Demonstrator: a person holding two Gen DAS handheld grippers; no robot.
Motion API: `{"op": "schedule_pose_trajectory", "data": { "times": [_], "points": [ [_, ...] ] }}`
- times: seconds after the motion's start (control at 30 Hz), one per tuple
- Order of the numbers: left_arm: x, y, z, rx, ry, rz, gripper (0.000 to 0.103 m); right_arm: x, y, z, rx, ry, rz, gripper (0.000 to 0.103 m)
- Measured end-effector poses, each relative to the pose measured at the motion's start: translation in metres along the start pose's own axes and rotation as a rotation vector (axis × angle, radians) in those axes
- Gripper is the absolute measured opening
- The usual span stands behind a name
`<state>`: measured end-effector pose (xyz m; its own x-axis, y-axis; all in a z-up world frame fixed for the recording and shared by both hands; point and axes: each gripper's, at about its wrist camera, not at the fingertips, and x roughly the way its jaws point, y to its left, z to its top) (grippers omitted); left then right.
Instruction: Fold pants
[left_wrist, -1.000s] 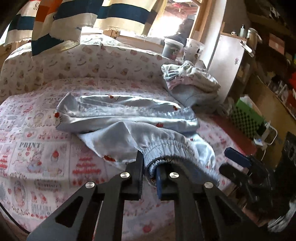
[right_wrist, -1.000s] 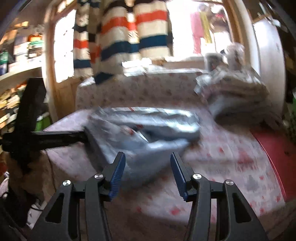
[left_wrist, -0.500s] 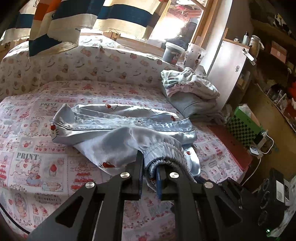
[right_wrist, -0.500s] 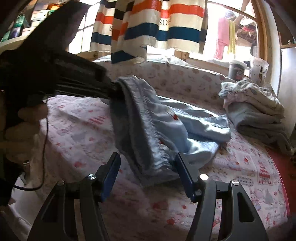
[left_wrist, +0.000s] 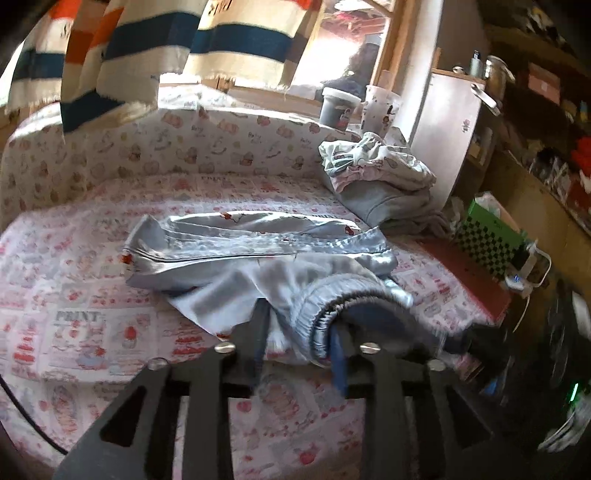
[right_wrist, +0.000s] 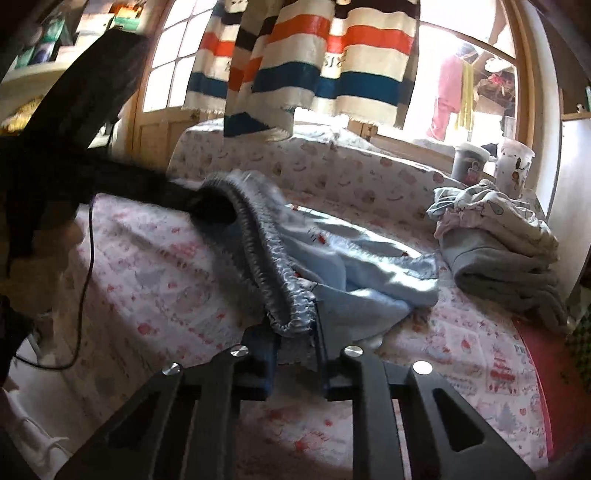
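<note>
Light blue satin pants (left_wrist: 258, 251) lie crumpled on the pink printed bed sheet (left_wrist: 74, 325). Their gathered elastic waistband (left_wrist: 325, 299) is lifted toward me. My left gripper (left_wrist: 299, 343) has its jaws opening; the waistband sits loosely between them and the pads stand off the cloth. In the right wrist view the waistband (right_wrist: 266, 266) runs from the left gripper (right_wrist: 210, 210) down to my right gripper (right_wrist: 295, 350), whose jaws are closing and pinch the waistband's near end. The pant legs (right_wrist: 388, 269) trail behind on the bed.
A pile of folded clothes (left_wrist: 380, 177) sits at the bed's far right, with two cups (left_wrist: 338, 107) on the sill behind. A striped cloth (right_wrist: 303, 66) hangs over the padded back edge. A green checkered box (left_wrist: 487, 236) stands right of the bed.
My right gripper came up to the waistband's free end and its wide jaws closed on it. My left gripper's jaws, shut on the waistband before, have spread apart.
</note>
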<state>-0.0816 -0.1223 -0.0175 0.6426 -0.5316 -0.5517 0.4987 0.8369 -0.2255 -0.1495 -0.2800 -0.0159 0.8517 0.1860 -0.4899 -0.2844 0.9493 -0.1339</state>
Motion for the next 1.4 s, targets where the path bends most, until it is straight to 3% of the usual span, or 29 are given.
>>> {"op": "schedule_pose_trajectory", "data": {
  "times": [0.13,0.4,0.5,0.67,0.77,0.83,1.07,1.4],
  "points": [
    [-0.016,0.004,-0.015,0.061,-0.009,-0.017,0.054,-0.002,-0.019,0.013,0.054,-0.018,0.025,0.015],
    [-0.032,-0.002,-0.032,0.236,-0.038,-0.069,0.064,0.008,-0.041,0.038,0.092,-0.042,0.035,0.014],
    [-0.022,-0.01,-0.032,0.307,-0.017,0.0,0.065,0.012,-0.052,0.048,0.129,-0.04,0.066,0.014],
    [0.009,-0.008,-0.029,0.342,0.026,0.083,0.065,0.015,-0.064,0.057,0.15,-0.043,0.064,0.014],
    [0.021,-0.016,-0.026,0.415,-0.013,0.158,0.065,0.017,-0.069,0.06,0.162,-0.04,0.087,0.014],
    [0.022,-0.021,-0.023,0.448,-0.08,0.196,0.065,0.018,-0.07,0.06,0.163,-0.034,0.111,0.014],
    [0.019,-0.033,-0.017,0.549,-0.163,0.148,0.065,0.021,-0.068,0.056,0.127,-0.014,0.142,0.014],
    [0.019,-0.036,-0.008,0.532,-0.193,0.068,0.065,0.028,-0.06,0.047,0.052,0.035,0.209,0.014]
  ]
}}
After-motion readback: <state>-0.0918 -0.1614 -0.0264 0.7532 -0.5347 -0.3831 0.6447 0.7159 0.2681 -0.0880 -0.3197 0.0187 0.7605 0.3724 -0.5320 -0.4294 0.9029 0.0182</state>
